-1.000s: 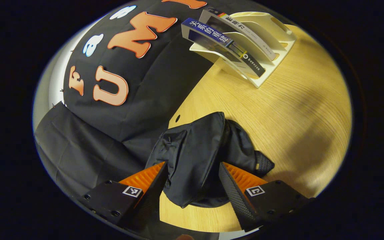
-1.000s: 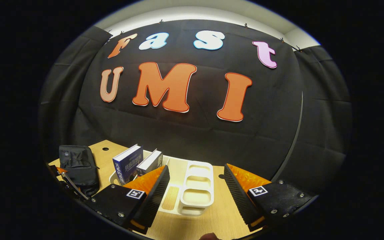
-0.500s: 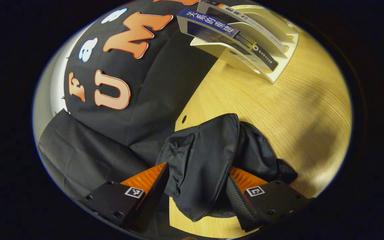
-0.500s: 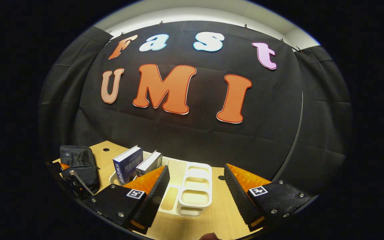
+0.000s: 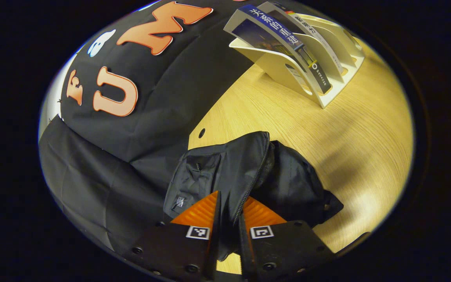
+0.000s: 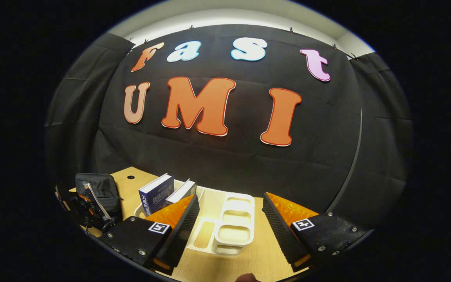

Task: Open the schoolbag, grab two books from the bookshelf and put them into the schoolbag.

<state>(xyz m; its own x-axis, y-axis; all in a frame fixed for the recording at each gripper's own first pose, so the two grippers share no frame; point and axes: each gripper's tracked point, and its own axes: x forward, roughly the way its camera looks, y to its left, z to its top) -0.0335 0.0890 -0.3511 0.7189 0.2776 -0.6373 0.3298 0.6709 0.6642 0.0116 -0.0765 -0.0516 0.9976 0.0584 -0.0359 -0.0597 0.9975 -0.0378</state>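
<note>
The blue book [image 5: 276, 25] spine reads 关系的重建 (the white book [image 5: 319, 37] beside is too blurred).

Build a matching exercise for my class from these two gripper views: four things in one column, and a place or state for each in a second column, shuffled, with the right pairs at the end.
Things
1. left gripper
2. right gripper
3. blue book
4. schoolbag

Places or states
A. slumped on the wooden table, near the wall
B. open, over the white bookshelf
C. leaning in an end slot of the bookshelf
D. closed on dark fabric beside a zipper

Pairs: 1-D, 2-B, 3-C, 4-A
</note>
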